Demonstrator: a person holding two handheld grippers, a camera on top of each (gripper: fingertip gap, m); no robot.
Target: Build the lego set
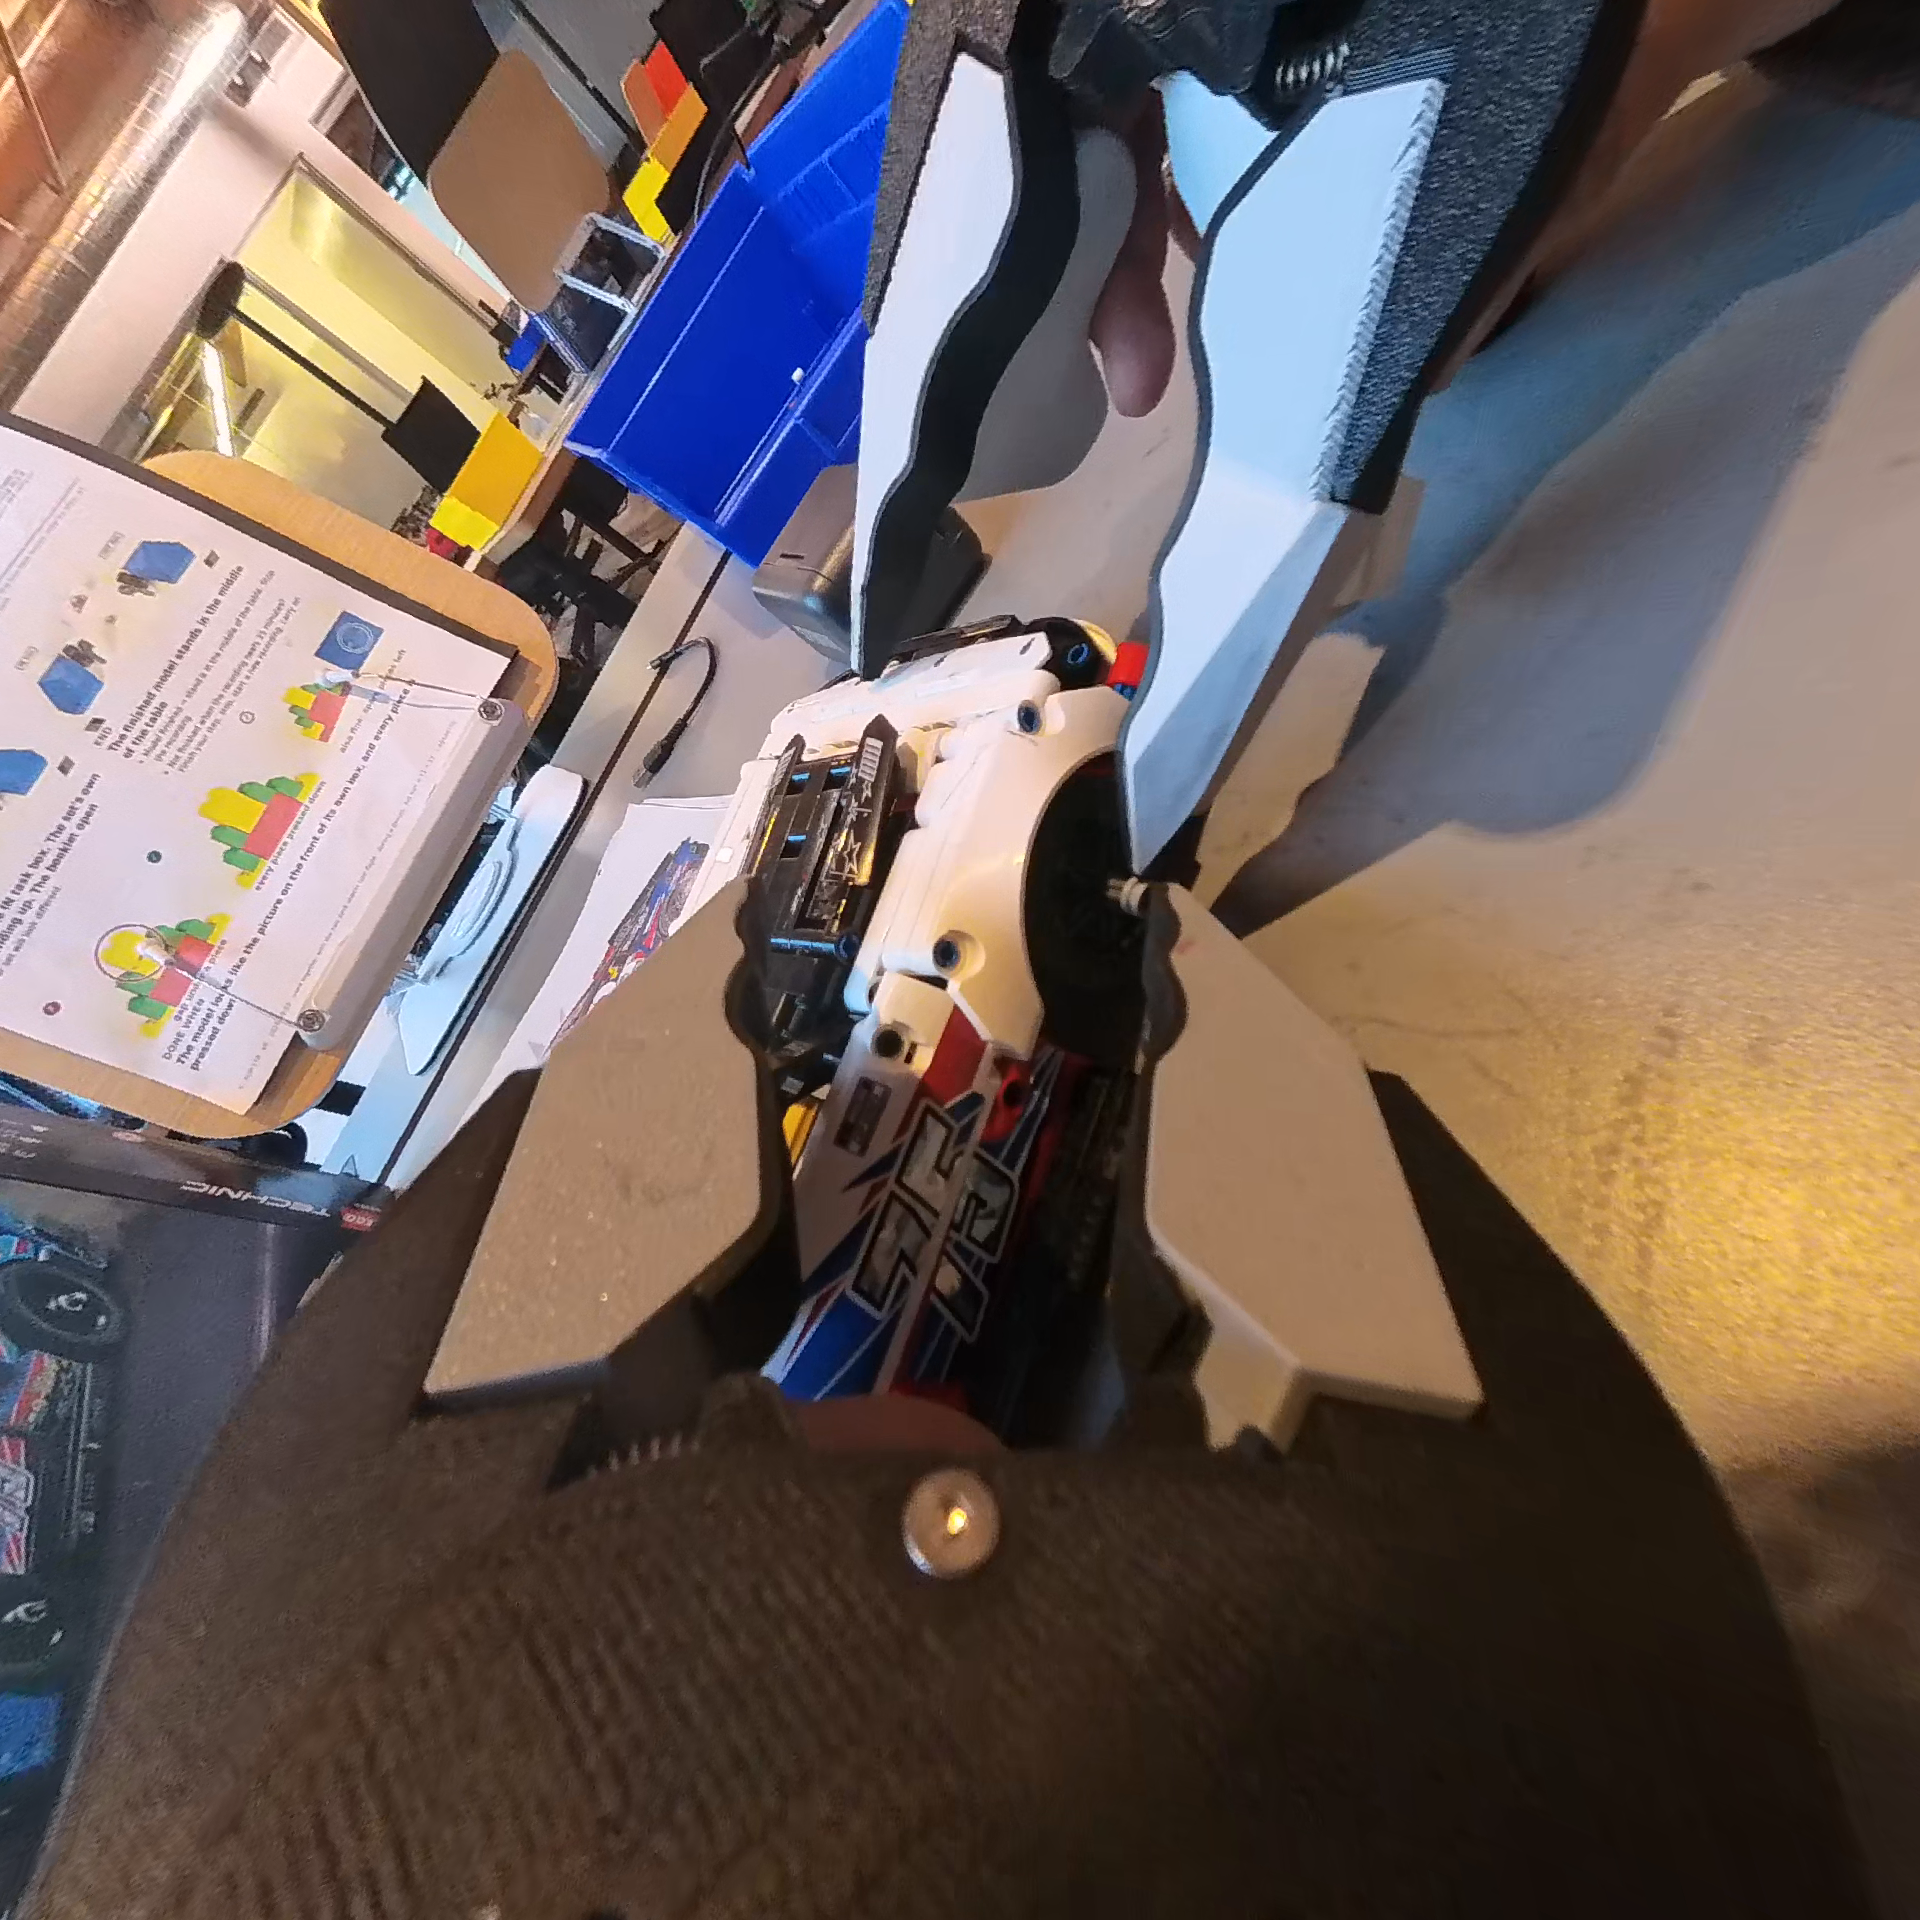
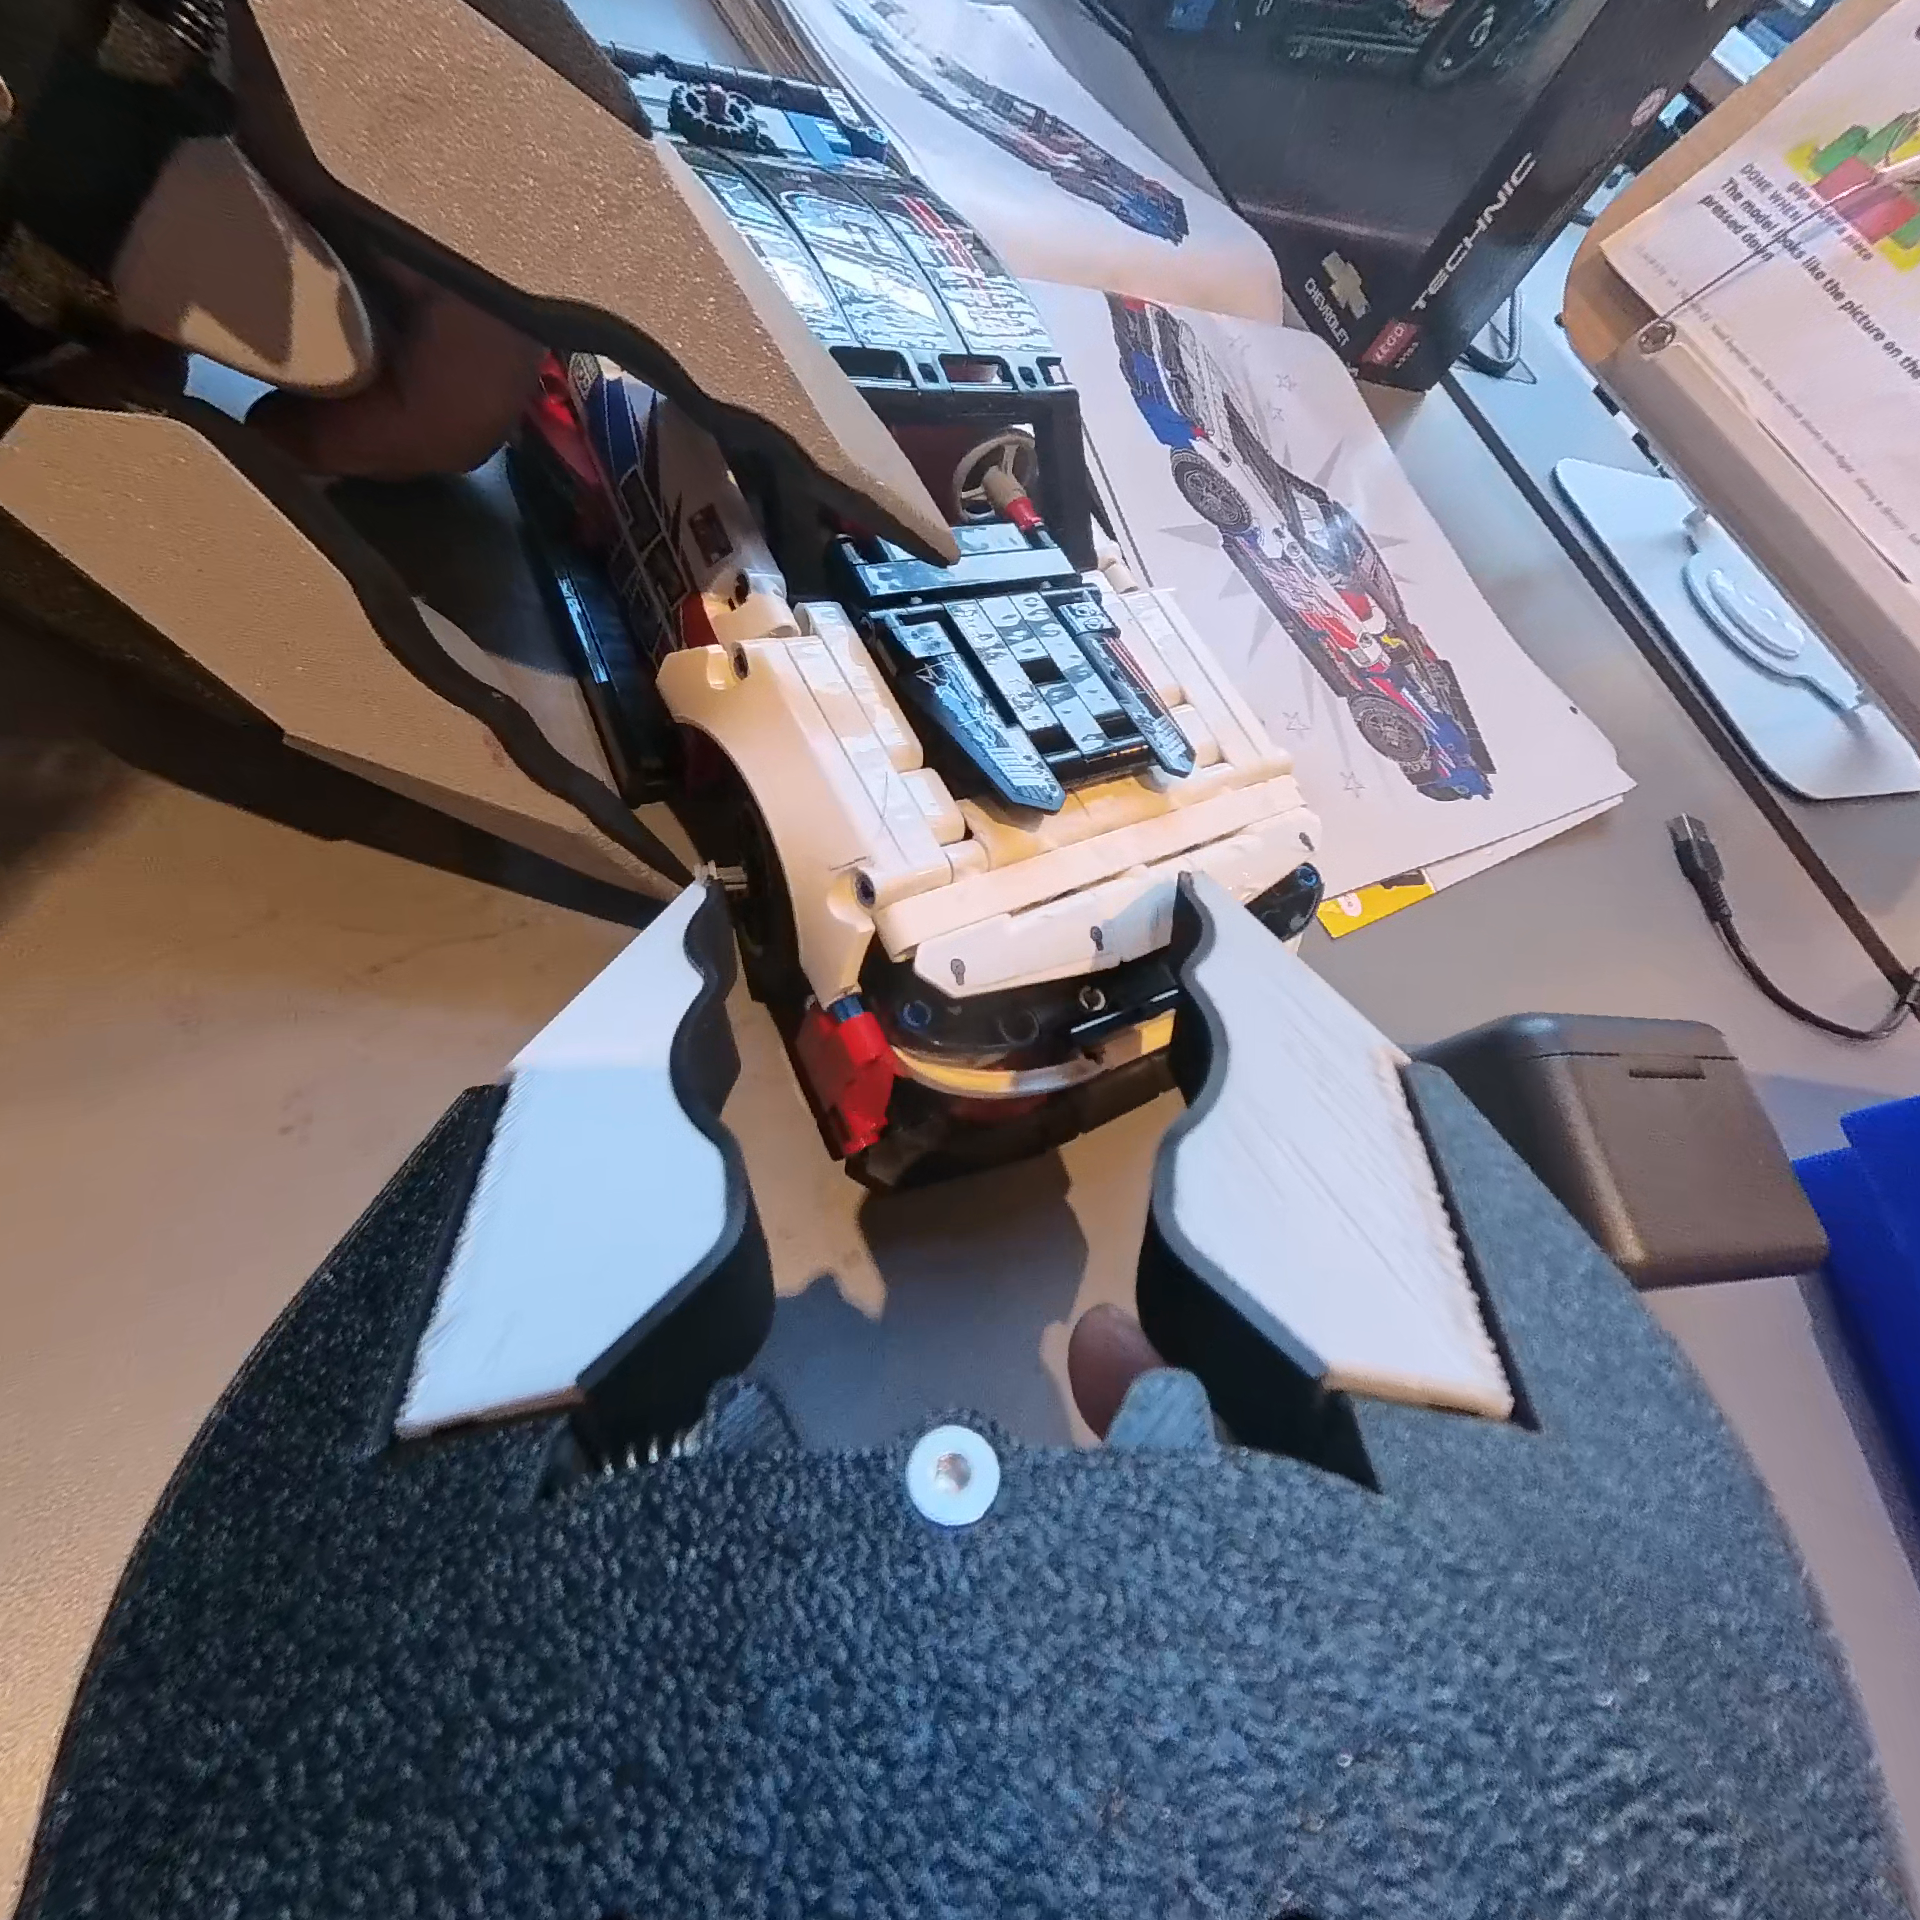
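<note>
The lego car [image 1: 966,821], white with black hood vents and a red-blue number decal, lies tilted on the grey table [image 1: 1558,1039]. My left gripper [image 1: 951,899] is shut on the car's body, with grey pads [image 1: 603,1143] on both sides of the cabin. In the right wrist view the car [image 2: 862,748] points nose-first at the camera. My right gripper [image 2: 945,894] is open and straddles the nose. Its left fingertip [image 2: 701,904] touches a small white pin [image 2: 717,871] at the front wheel hub. The left gripper [image 2: 816,717] shows at upper left.
A printed car picture [image 2: 1299,571] and the dark lego box [image 2: 1403,187] lie behind the car. An instruction sheet on a wooden stand [image 1: 208,779] is at the left. A blue bin [image 1: 727,343], a black cable [image 2: 1745,935] and a small black box [image 2: 1662,1143] are nearby.
</note>
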